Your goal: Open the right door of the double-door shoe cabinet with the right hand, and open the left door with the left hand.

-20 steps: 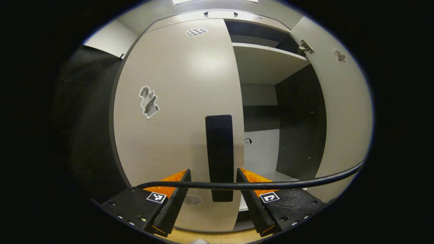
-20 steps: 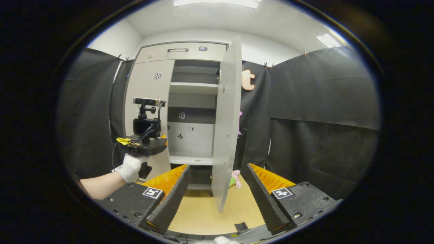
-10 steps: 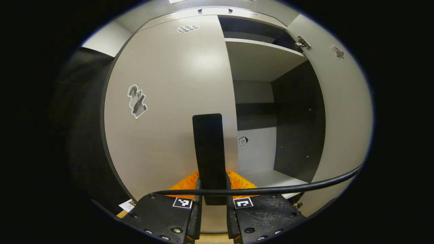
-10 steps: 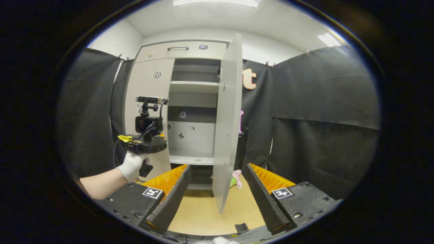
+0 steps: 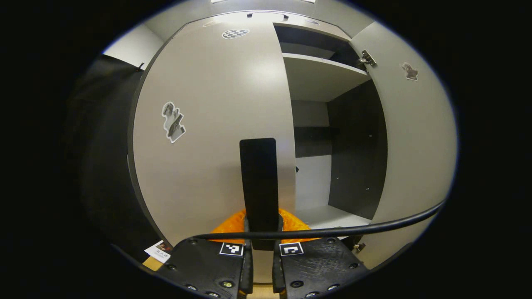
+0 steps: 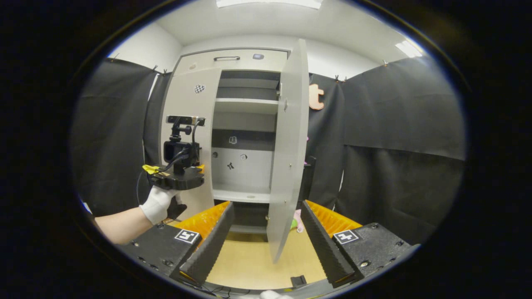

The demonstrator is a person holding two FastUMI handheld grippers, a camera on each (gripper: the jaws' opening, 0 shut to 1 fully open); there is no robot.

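Black and upright, the door handle [image 5: 258, 182] stands clamped between the fingers of the left gripper [image 5: 262, 232], both pressing on its lower end, with a black cable [image 5: 374, 226] crossing just above them. The handle sits on the left door [image 5: 208, 124] of the shoe cabinet [image 6: 232, 62], a pale grey panel bearing a shoe sticker [image 5: 173, 122] and a checkered sticker [image 5: 235, 33]. Beyond it lie a shelf [image 5: 320, 77] and the dark interior. In the right gripper view, the right gripper [image 6: 266, 232] hangs spread wide, holding nothing, above the wooden floor [image 6: 249, 261]. Farther off, the right door [image 6: 289, 153] stands swung out, edge-on. A gloved hand [image 6: 158, 203] holds the left gripper at the left door.
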